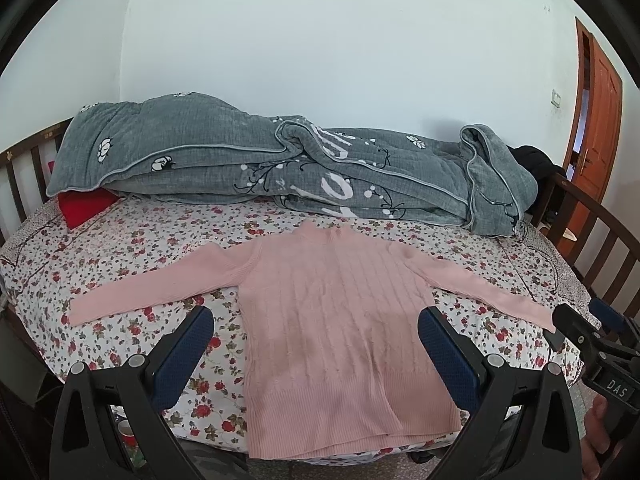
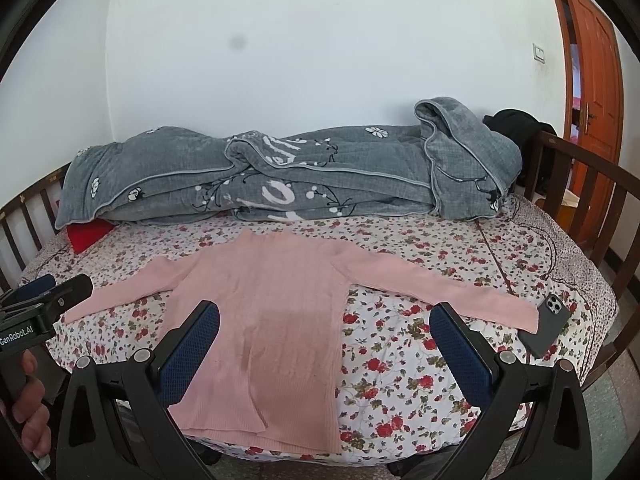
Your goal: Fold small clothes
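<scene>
Both blue-padded fingers of the left gripper (image 1: pixel 316 344) stand wide apart in the left wrist view, holding nothing, raised above the near half of the pink cable-knit sweater (image 1: pixel 340 320). That sweater lies flat, face up, on the floral-print bedsheet (image 1: pixel 132 240), sleeves spread out to both sides and hem towards the camera; one finger pad sits over the sheet left of the sweater's body, the other over its right edge. Beyond the sweater's collar a rumpled grey quilt with white flowers (image 1: pixel 280 164) runs across the bed, and a red cushion (image 1: pixel 86 204) pokes out from under its left end — most of it hidden. At the frame's right edge, past the sweater's right cuff, the right gripper (image 1: pixel 592 320) shows only in part, so its opening cannot be judged from here. An orange wooden door (image 1: pixel 600 120) stands far right of the sweater.

From the right wrist view, the right gripper (image 2: pixel 324 340) is likewise spread wide and empty, its left pad over the sweater (image 2: pixel 272 300) and its right pad over bare sheet (image 2: pixel 400 360). A dark smartphone (image 2: pixel 546 324) lies camera side up, touching or just beside the right cuff — which one is hard to tell. The left gripper (image 2: pixel 52 292) enters at the left edge by the other cuff, cut off by the frame. The quilt (image 2: pixel 300 176) lies beyond the collar, with something black (image 2: pixel 516 124) behind its right end, too obscured to identify.
</scene>
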Tool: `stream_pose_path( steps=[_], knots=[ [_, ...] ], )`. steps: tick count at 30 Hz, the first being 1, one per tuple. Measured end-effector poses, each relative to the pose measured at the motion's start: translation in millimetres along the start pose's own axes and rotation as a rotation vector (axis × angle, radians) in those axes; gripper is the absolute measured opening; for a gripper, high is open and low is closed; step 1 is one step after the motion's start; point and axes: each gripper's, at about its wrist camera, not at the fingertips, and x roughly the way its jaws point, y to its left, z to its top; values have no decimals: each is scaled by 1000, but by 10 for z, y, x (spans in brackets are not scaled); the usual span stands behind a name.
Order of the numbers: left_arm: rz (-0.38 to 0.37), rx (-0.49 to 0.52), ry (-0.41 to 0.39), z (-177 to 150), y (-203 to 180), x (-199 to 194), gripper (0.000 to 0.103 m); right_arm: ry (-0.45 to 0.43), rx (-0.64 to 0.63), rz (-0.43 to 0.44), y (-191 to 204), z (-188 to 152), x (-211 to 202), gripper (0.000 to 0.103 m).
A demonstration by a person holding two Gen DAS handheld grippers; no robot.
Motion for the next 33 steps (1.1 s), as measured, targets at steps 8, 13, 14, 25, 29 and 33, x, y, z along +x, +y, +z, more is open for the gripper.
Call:
stream_pose_path(
  steps=[8,13,14,25,29,33],
  knots=[
    [-1,-5,-3,-7,15,-22,103,-1,7,8,14,3,-7,103],
    [0,-5,-7,0,45,-55,103,-3,-1,6,39,14,-8,103],
    [-1,-6,-9,2,49,-62,103,-3,-1,5,40,14,-8,103],
    [-4,-14,-32,5,128,-82,103,-3,-10,2,57,12,-3,103],
    [6,-27,-17,-63,229,19,103,3,-21,-4,80,-40,26,103],
    [18,-52,14,-168,411,187,103,33,-46,-17,114,-126,153,103]
  ],
)
